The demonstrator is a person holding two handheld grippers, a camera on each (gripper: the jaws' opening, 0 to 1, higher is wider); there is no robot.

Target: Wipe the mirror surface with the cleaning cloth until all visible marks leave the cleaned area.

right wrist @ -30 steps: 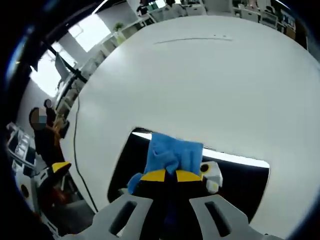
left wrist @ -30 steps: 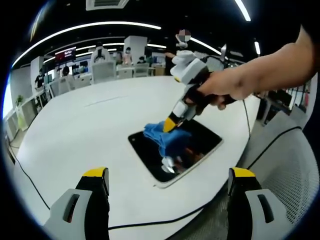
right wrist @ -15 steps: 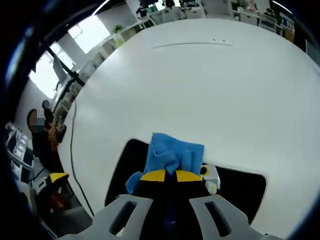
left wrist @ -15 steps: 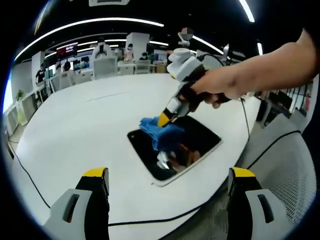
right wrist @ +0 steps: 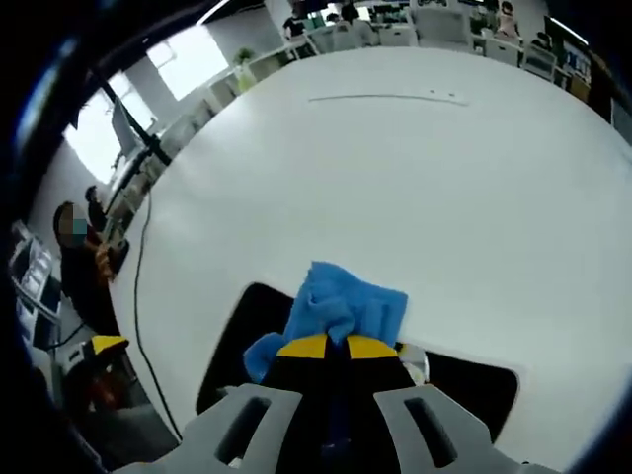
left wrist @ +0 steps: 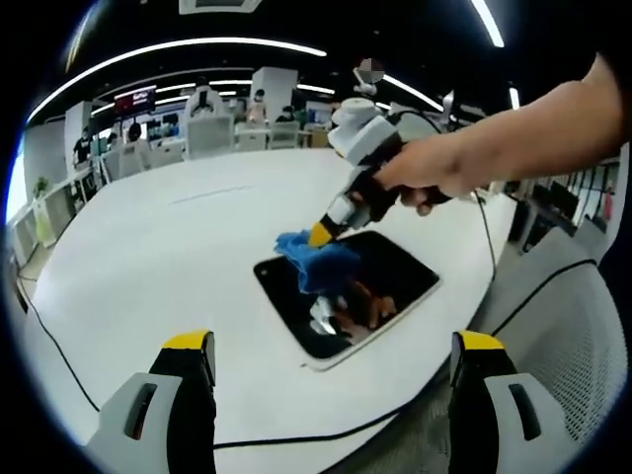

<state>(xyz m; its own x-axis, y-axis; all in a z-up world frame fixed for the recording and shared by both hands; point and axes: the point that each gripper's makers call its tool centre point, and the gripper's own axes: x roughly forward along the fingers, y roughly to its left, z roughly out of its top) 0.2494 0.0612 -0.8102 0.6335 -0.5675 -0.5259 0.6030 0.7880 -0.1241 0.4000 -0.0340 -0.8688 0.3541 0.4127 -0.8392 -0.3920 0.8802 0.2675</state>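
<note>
Right fingers (right wrist: 331,346) clamped on blue cloth (right wrist: 346,306) atop flat mirror (left wrist: 395,272); left fingers (left wrist: 331,346) spread wide.

Bright, even light from the ceiling strips (left wrist: 188,49), window glare (right wrist: 188,69) blowing out (heavy fisheye bending at the edges), table (right wrist: 444,197) softly lit, distance slightly blurred.

Cleaning cloth (left wrist: 318,263) covers the far corner of the mirror (left wrist: 395,281); any marks on the glass are too small to resolve.
</note>
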